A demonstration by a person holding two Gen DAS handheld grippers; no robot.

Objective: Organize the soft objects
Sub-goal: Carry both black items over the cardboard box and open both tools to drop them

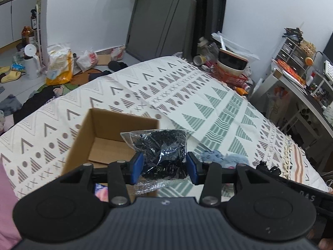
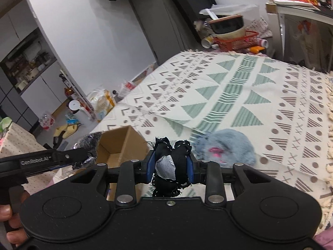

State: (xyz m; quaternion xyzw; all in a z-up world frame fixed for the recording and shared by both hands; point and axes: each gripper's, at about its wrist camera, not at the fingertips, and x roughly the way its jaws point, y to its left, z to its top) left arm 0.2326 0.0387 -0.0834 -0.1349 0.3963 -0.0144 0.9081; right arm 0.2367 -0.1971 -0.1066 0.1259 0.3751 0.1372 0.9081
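Note:
My left gripper is shut on a clear plastic bag of black soft stuff and holds it above the near right edge of an open cardboard box on the patterned bedspread. My right gripper is shut on a bundle of black cloth with a grey patch, held above the bed. A fluffy blue-grey plush with a pink mark lies just beyond it on the right. The box and the left gripper with its bag show at the left in the right wrist view.
A red basket with stacked bowls stands past the bed's far end. Bags, bottles and slippers litter the floor on the left. A cluttered shelf and desk stand on the right. The blue plush lies right of the left gripper.

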